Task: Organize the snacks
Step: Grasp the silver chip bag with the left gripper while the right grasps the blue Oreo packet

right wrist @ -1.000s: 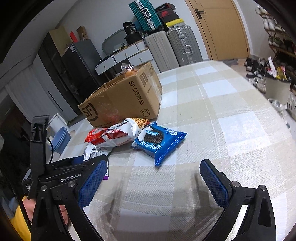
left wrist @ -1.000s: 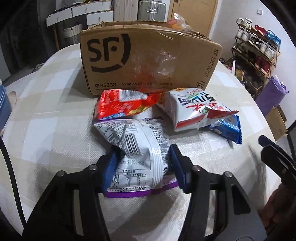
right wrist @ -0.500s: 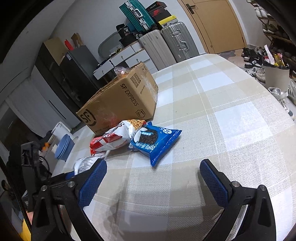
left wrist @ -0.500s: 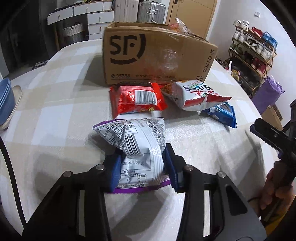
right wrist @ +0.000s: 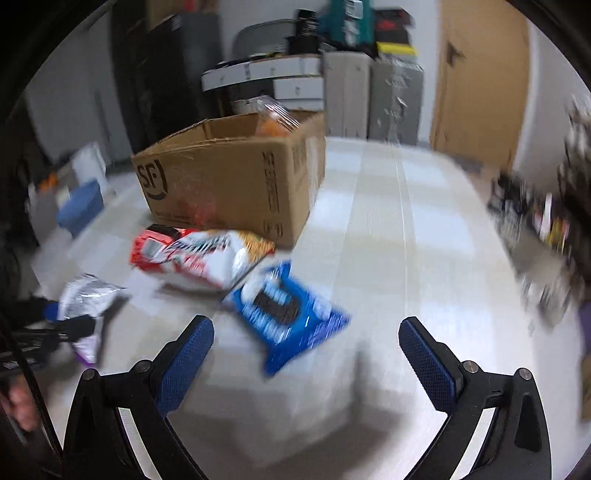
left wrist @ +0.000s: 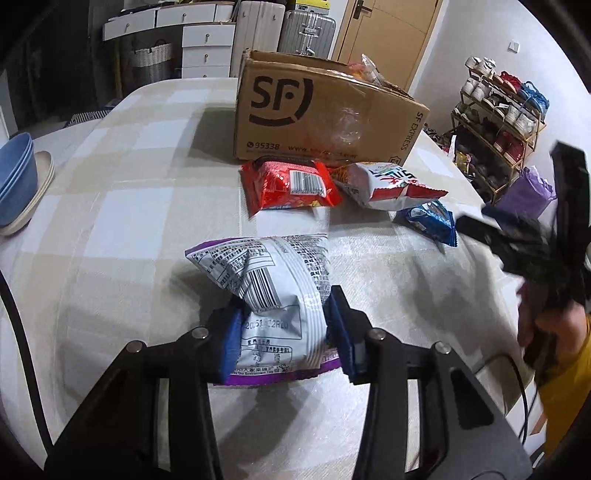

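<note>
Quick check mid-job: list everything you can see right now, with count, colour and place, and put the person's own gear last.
silver snack bag: 1, silver-white with purple edge, nearest on the table, pinched in the left gripper
red snack bag: 1, red, in front of the box
white-and-red snack bag: 1, right of the red one
blue cookie pack: 1, blue, far right of the group
cardboard box: 1, brown, open, behind the snacks; a clear packet sticks out
bowls: small stack, blue on cream, table's left edge
table: 1, beige checked cloth
suitcases: 2, grey, by the door
shoe rack: 1, right wall
left gripper: black, blue pads, shut on the bag
right gripper: black, blue pads, wide, nothing between
</note>
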